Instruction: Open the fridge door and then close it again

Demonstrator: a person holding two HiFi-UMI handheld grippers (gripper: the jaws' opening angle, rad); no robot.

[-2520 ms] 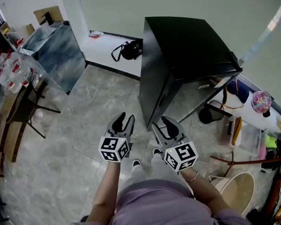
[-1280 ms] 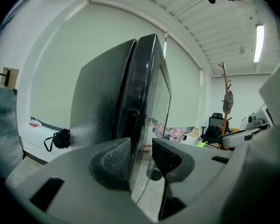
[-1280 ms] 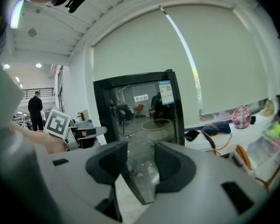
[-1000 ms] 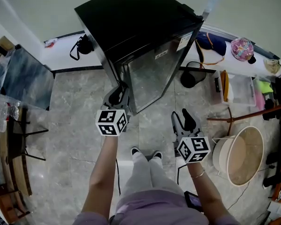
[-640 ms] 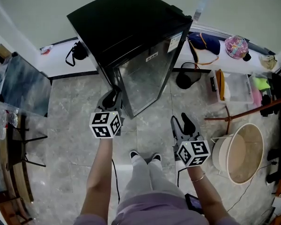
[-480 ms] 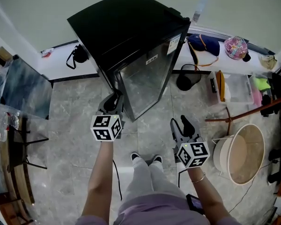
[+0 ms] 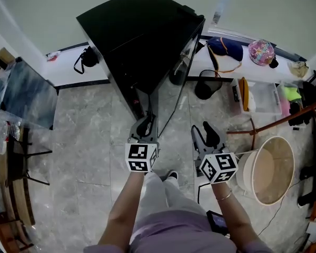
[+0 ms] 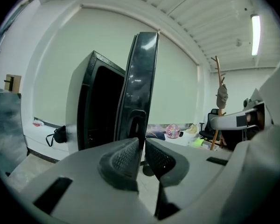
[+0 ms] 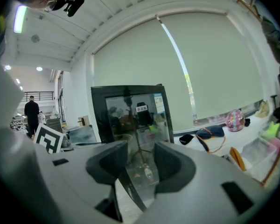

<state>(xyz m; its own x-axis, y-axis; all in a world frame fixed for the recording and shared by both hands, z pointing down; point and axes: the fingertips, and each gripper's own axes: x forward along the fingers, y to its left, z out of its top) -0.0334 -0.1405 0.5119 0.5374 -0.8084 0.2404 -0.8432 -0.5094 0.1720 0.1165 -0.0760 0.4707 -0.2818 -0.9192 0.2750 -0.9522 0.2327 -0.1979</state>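
Fridge door (image 7: pixel 181 62) swung open from fridge (image 7: pixel 137 36), edge-on, free edge just ahead of left tongs (image 7: pixel 145 121). Left tongs just been closing, thin slit left, nothing pinched. Right tongs (image 7: pixel 201 128) apart, empty, right of door, facing its glass front.

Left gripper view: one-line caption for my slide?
Black fridge with its door swung open, the door seen edge-on.

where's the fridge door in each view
Head view: fridge door upper centre, standing open, seen nearly edge-on.
Left gripper view: tall dark slab at centre, edge-on.
Right gripper view: reflective face at centre, above the jaws.
Shared landmark: pink round object, right of the door in all three.
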